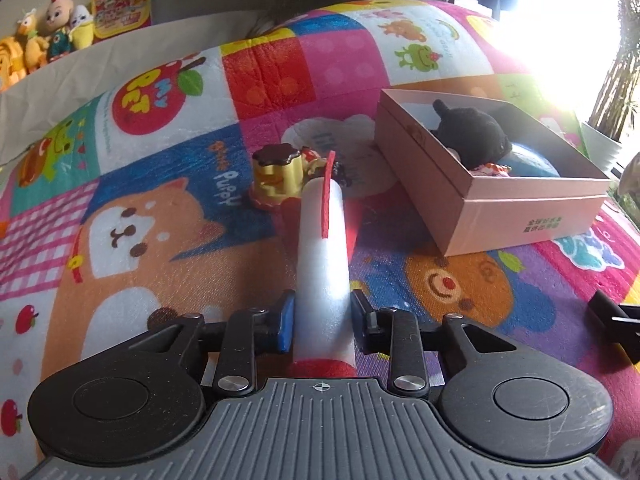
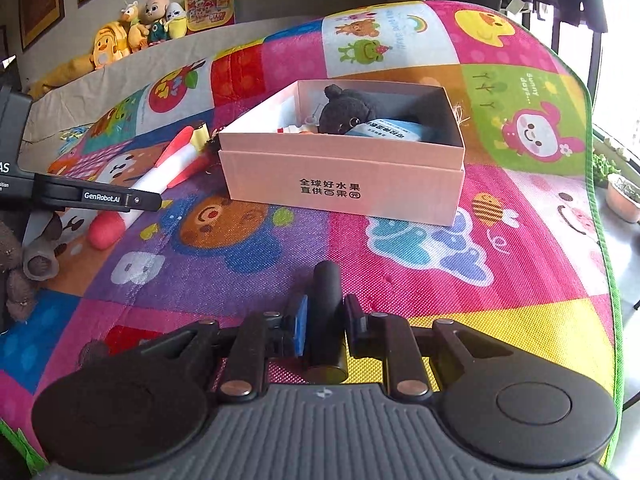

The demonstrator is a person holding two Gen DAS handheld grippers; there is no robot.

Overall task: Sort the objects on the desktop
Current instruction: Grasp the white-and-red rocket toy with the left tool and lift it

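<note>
My left gripper (image 1: pixel 323 316) is shut on a white foam rocket (image 1: pixel 320 240) with red fins, which points away over the colourful play mat (image 1: pixel 160 220). Just beyond its far end stands a yellow pudding toy (image 1: pixel 276 176). To the right is an open pink box (image 1: pixel 520 220) holding a black plush (image 1: pixel 468 132) and a blue item. My right gripper (image 2: pixel 326 320) is shut on a black cylinder (image 2: pixel 326 300) above the mat, short of the pink box (image 2: pixel 280 184). The right wrist view shows the rocket (image 2: pixel 176 164) held by the left gripper (image 2: pixel 140 204) at the left.
Several plush toys (image 2: pixel 140 28) line a ledge behind the mat. A brown plush (image 2: pixel 20 264) lies at the mat's left edge. Potted plants (image 2: pixel 624 196) stand past the mat's right edge by a bright window.
</note>
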